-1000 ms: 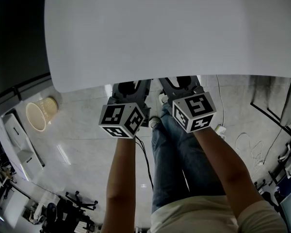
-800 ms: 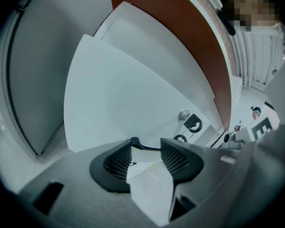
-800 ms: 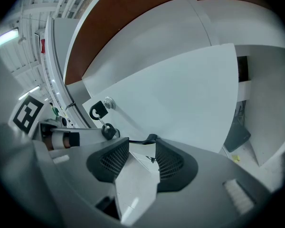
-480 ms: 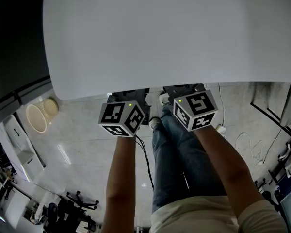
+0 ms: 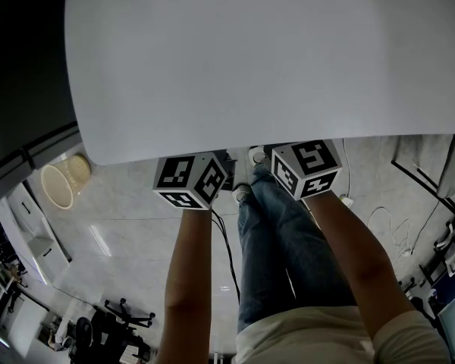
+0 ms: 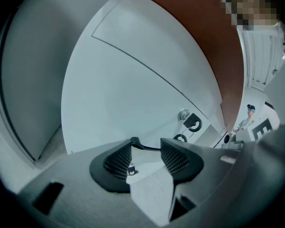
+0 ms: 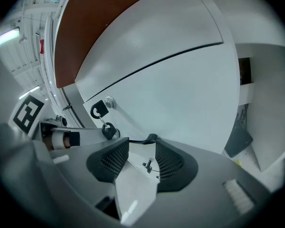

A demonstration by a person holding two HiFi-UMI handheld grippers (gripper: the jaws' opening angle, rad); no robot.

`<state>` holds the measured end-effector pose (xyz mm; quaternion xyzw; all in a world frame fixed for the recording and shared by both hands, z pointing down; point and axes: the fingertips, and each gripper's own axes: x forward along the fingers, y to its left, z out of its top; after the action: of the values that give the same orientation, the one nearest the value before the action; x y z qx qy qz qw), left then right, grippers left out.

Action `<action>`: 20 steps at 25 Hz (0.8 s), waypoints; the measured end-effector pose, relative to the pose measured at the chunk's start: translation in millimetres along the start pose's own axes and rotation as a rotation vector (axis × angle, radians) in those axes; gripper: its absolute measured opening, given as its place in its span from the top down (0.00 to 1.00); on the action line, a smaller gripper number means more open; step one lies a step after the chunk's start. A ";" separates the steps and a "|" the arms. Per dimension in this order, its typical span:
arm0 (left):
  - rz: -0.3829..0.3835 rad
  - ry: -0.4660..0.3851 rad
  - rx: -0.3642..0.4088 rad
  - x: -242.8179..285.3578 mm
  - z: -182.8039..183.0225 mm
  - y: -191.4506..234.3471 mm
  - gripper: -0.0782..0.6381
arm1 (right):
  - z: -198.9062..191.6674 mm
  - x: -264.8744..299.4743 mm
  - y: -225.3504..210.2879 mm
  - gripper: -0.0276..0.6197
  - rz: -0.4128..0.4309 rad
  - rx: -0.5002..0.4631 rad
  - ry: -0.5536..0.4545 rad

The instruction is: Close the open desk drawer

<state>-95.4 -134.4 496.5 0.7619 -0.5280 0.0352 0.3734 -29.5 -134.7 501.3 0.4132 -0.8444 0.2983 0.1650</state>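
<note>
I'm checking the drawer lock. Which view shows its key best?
Right gripper view: the key hangs in plain sight. The left gripper view shows it too, ring partly behind the left tool. Head view: the desktop hides it.

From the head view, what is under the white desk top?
The left gripper and right gripper reach under the desk top; it covers their jaws and the drawer front. The gripper views show keys at its lock.

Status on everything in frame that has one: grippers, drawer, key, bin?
left gripper: fingers apart, nothing between.
right gripper: fingers apart, nothing between.
drawer: front close ahead of both grippers; open or shut, cannot tell.
key: in the lock, another hanging from it.
bin: upright on the floor.
</note>
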 end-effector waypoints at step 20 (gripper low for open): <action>0.013 -0.026 -0.004 8.2 9.3 6.5 0.62 | 7.2 11.9 -2.4 0.68 0.014 -0.002 -0.035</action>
<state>-100.3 -147.5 497.0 0.7580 -0.5380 0.0267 0.3677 -35.0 -147.6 502.9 0.4124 -0.8502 0.2915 0.1488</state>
